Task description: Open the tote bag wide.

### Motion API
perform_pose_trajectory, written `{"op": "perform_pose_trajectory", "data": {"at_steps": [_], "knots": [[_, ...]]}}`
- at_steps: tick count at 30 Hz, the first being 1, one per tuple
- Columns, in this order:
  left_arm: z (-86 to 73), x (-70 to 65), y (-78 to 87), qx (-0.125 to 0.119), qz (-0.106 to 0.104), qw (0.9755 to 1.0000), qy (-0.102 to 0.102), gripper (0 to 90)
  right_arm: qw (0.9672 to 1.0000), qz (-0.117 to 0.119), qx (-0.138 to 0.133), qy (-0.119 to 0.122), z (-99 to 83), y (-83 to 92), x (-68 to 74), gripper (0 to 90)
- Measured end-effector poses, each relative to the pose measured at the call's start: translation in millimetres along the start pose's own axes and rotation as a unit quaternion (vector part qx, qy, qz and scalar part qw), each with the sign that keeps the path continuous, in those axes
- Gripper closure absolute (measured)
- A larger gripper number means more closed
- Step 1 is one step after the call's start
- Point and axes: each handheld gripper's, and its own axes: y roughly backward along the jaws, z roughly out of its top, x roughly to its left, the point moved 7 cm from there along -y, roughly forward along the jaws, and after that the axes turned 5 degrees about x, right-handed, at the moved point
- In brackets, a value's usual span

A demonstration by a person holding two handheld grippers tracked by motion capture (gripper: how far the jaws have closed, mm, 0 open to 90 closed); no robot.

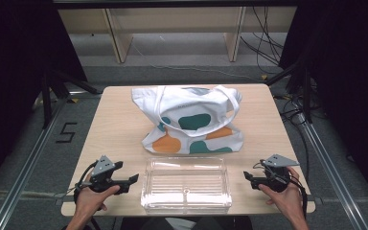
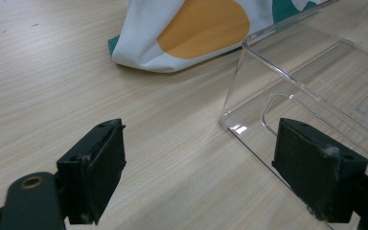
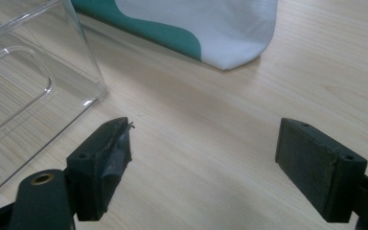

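Floor left of the table (image 1: 120, 124) bears a "5"; tote bag (image 1: 191, 122) print unreadable; both grippers' jaws open, empty

A clear plastic box (image 1: 187, 184) was placed open at the near table edge. Just behind it, a white tote bag (image 1: 191, 122) with green and orange patches was laid.

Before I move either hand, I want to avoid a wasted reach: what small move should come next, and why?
Probably bring both grippers inward to the clear plastic box. The left gripper and right gripper rest open and empty on either side of it, jaws pointing at its short ends. The box lies between them, in front of the tote bag, so it seems the nearest thing to grasp.
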Motion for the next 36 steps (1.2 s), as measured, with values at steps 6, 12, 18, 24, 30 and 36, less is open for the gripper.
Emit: {"op": "perform_pose_trajectory", "data": {"at_steps": [6, 12, 18, 24, 30, 36], "knots": [[-0.1, -0.4, -0.2, 0.003, -0.003, 1.0, -0.006, 17.5, 0.9999, -0.005, -0.009, 0.004, 1.3, -0.1, -1.4, 20.5], [-0.7, 1.3, -0.3, 0.001, -0.002, 1.0, 0.003, 17.5, 0.9995, -0.012, -0.014, 0.026, 7.1, 0.3, -4.4, 18.9], [0.1, 1.5, -0.5, -0.003, -0.001, 1.0, 0.009, 17.5, 0.9991, -0.017, -0.023, 0.03, 16.0, 3.9, -6.6, 17.5], [-0.2, 2.1, 0.4, 0.001, 0.0, 1.0, -0.002, 17.5, 0.9986, -0.024, -0.028, 0.038, 29.4, 12.8, -7.6, 18.6], [-0.4, 3.1, 0.6, 0.0, 0.005, 1.0, 0.003, 17.5, 0.9972, -0.031, -0.043, 0.052, 56.1, 28.8, -8.1, 23.4], [-0.3, 4.0, -0.4, 0.0, 0.004, 1.0, 0.004, 17.4, 0.9954, -0.033, -0.077, 0.046, 89.1, 45.9, -8.0, 26.1]]}}
